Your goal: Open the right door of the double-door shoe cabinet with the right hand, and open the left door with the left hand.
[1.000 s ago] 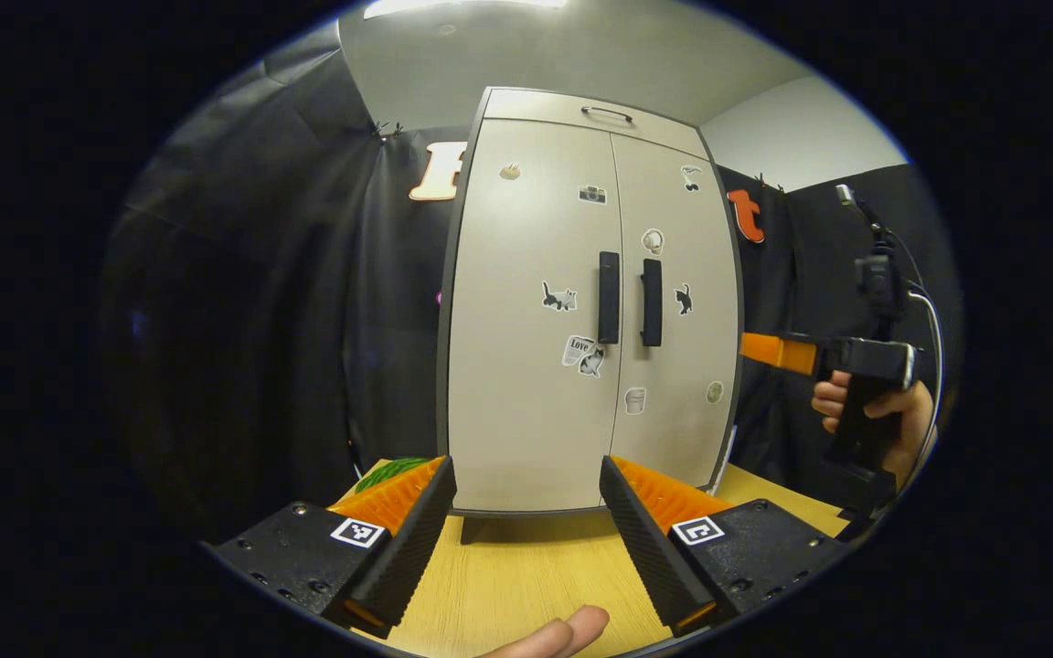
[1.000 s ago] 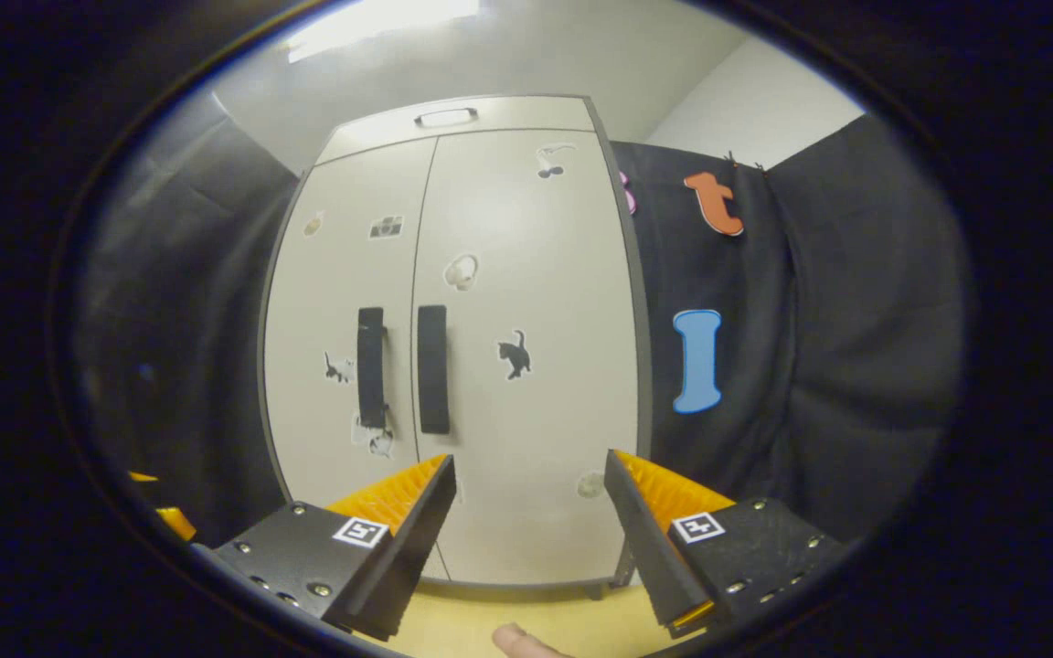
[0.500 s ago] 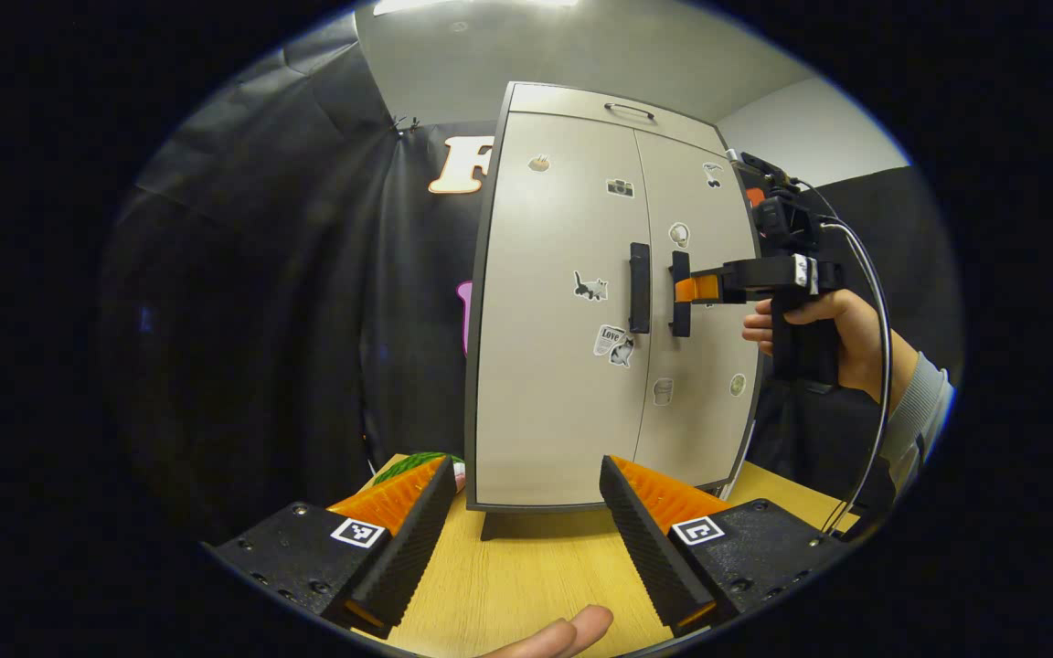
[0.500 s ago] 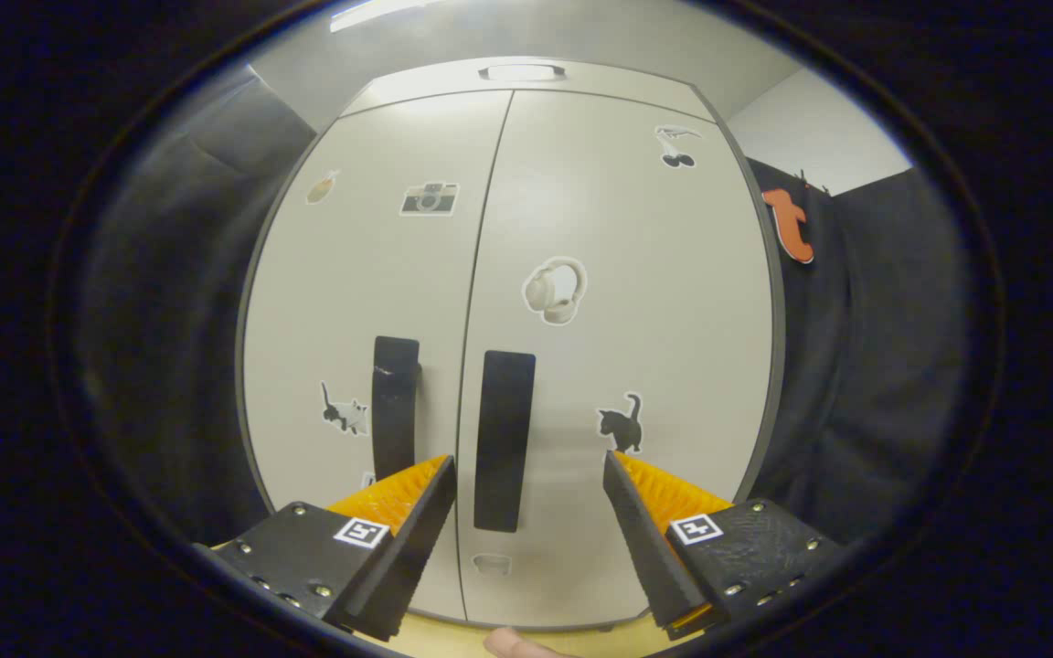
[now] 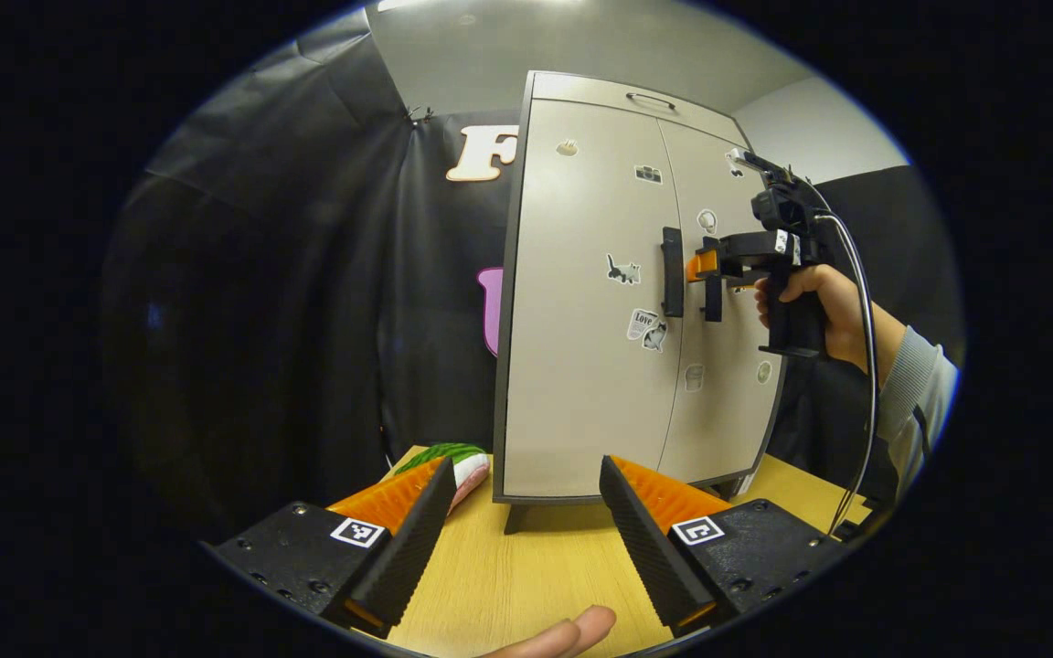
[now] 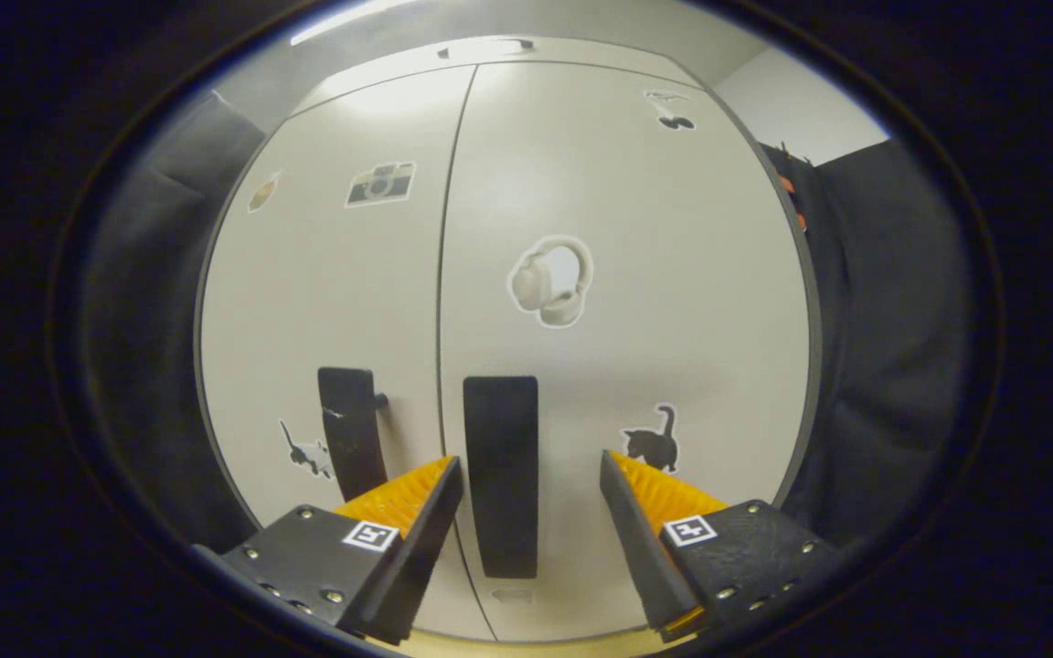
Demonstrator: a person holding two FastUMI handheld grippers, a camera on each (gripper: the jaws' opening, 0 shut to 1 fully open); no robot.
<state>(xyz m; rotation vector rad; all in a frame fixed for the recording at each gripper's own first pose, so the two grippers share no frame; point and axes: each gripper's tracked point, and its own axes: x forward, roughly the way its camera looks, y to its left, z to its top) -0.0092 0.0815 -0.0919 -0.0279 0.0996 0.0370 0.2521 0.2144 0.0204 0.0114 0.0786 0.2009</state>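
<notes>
here my left gripper [image 5: 522,512] hangs back over the worktop [image 5: 526,576], fingers spread, facing the closed shoe cabinet [image 5: 581,366]. further right, my right gripper [image 6: 531,512] has its fingers spread either side of the right door handle [image 6: 501,475], not pinching it.

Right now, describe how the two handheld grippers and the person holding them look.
Each gripper, left gripper and right gripper, has two wedge-shaped ridged fingers on black bolted blocks, each block bearing a square black-and-white marker. The left gripper view shows the right gripper with a black pistol handle, a camera on top and a looping cable; the person wears a grey sleeve.
</notes>
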